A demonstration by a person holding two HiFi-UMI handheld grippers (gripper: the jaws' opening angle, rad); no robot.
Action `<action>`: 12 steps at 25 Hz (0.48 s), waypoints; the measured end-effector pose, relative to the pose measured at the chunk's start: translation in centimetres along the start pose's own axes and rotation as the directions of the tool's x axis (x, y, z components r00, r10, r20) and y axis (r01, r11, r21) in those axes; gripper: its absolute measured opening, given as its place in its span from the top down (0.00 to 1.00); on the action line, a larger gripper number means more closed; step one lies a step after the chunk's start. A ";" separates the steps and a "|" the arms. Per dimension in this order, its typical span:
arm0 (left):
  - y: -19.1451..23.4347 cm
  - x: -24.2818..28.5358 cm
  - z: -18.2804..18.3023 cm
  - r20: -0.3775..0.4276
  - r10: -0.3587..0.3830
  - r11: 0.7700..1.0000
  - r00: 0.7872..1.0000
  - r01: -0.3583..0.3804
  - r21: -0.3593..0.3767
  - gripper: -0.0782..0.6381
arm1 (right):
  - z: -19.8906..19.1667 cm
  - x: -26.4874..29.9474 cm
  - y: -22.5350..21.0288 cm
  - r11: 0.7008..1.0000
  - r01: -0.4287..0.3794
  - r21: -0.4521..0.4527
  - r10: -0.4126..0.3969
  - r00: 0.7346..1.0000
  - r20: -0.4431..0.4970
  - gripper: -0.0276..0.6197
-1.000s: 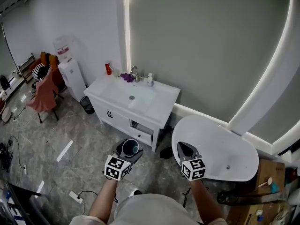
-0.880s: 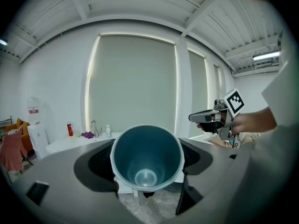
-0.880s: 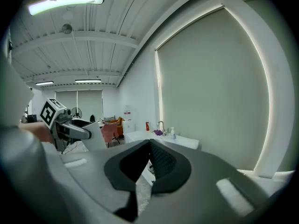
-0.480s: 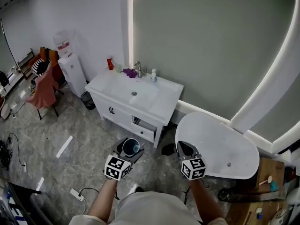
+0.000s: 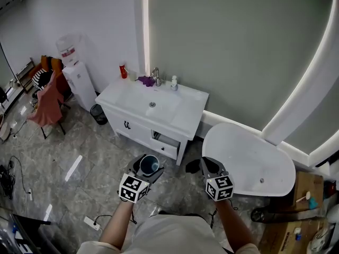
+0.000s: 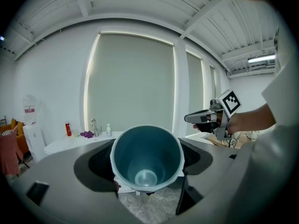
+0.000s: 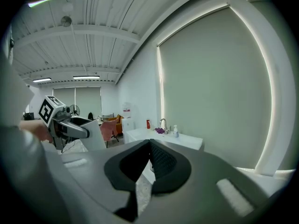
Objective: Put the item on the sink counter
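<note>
Left gripper [image 5: 148, 168] clasps blue cup [image 6: 146, 155], its sides hidden; right gripper [image 7: 149, 149] closed, empty.

The head view looks steeply down from above on the left gripper [image 5: 150, 166] and the right gripper [image 5: 205, 165], with the sink counter [image 5: 183, 116] farther ahead. Each gripper view looks nearly level along its own jaws; both share this distant counter and show the other gripper.
</note>
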State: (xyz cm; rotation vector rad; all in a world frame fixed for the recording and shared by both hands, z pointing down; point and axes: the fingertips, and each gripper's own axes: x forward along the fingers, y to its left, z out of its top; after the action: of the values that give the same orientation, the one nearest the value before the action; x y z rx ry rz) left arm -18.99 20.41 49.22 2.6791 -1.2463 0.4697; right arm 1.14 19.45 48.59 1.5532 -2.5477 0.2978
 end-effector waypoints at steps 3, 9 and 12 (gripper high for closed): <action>0.7 0.1 0.0 -0.005 -0.011 1.000 1.000 0.011 0.009 0.35 | 0.5 0.4 0.0 1.000 0.015 -0.003 -0.015 1.000 0.004 0.94; 1.9 1.2 0.3 -0.007 -0.012 1.000 1.000 0.012 -0.001 0.35 | 0.3 1.5 -0.5 1.000 0.022 0.000 -0.022 1.000 -0.010 0.94; 2.1 2.3 0.3 -0.013 -0.013 1.000 1.000 0.012 -0.006 0.35 | 0.3 2.3 -1.1 1.000 0.015 0.000 -0.015 1.000 -0.016 0.94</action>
State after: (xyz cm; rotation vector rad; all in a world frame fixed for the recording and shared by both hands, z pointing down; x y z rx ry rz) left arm -19.17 17.31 49.71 2.6730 -1.2249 0.4797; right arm 1.07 16.88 48.94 1.5624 -2.5232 0.3066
